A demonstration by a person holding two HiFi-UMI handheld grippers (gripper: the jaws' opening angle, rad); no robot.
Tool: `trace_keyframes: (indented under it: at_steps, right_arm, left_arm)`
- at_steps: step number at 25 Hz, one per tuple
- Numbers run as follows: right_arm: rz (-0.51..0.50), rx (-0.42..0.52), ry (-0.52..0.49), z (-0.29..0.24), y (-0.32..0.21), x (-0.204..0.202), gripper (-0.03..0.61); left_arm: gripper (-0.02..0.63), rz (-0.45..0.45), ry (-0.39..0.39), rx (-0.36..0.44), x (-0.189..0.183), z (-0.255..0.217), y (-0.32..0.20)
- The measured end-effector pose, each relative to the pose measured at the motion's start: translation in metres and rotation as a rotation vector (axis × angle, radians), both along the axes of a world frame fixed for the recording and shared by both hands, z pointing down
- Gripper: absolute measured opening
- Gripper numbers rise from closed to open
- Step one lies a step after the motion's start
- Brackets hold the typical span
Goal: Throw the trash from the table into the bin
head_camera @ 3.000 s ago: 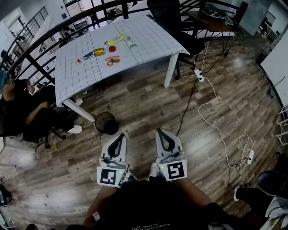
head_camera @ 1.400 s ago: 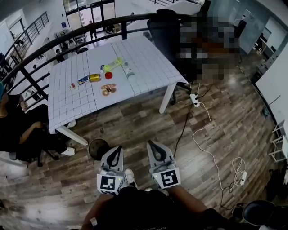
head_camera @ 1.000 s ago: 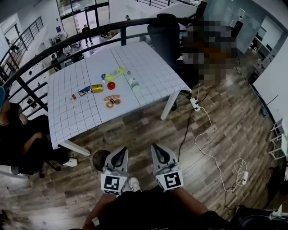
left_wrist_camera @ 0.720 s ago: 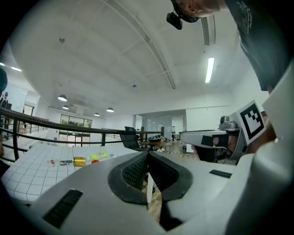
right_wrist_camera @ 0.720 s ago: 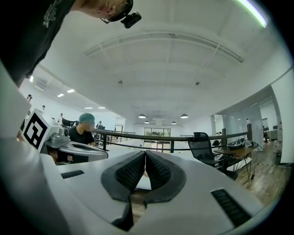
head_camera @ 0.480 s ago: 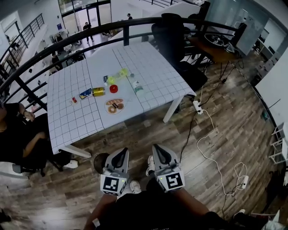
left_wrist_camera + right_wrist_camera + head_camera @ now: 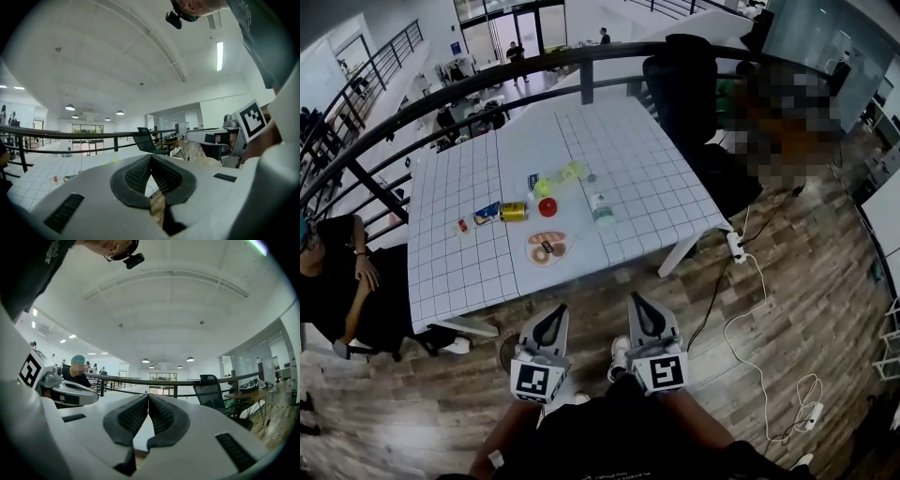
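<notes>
White gridded tabletop [image 7: 656,178] holds the trash [image 7: 547,249] near its middle, a can [image 7: 514,212] and a bottle [image 7: 601,207] among it. The bin [image 7: 505,351] stands on the wood floor [image 7: 806,309] by the near edge, just beside the left hand-held gripper [image 7: 552,313]. That one and the right hand-held gripper [image 7: 638,304] are both closed tight with nothing in them.

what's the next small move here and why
Probably bring the left hand-held gripper forward over the table edge and open it: it and the right hand-held gripper are shut, empty, short of the table, and the flat snack wrapper lies nearest.
</notes>
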State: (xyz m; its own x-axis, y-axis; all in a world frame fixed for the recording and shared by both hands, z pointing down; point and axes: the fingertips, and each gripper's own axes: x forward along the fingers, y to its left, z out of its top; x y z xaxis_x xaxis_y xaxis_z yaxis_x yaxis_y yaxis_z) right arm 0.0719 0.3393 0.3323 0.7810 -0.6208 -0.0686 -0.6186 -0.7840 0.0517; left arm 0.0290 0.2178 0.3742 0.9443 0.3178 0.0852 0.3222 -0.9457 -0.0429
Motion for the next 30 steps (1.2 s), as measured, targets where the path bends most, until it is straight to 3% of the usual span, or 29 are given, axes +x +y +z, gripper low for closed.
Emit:
trace_keyframes:
  at_steps: [6,16,19,23,30]
  right_arm:
    - [-0.117,-0.006,0.036,0.0,-0.01,0.056,0.025]
    - [-0.217,-0.008,-0.01,0.02,-0.009,0.134,0.025]
    - [-0.225,0.03,-0.061,0.029,-0.003,0.149,0.025]
    - [-0.193,-0.011,-0.177,0.041,-0.003,0.17,0.025]
    - [-0.148,0.0,-0.22,0.052,-0.002,0.2,0.025]
  left_arm:
    - [0.023,-0.061,-0.039,0.011,0.062,0.004,-0.003]
    - [0.023,-0.108,-0.081,0.005,0.134,0.015,0.019]
    - [0.023,-0.126,-0.082,0.02,0.145,0.017,0.024]
    - [0.023,-0.155,-0.1,0.023,0.151,0.017,0.014]
    - [0.023,-0.152,-0.108,0.044,0.167,0.006,0.02]
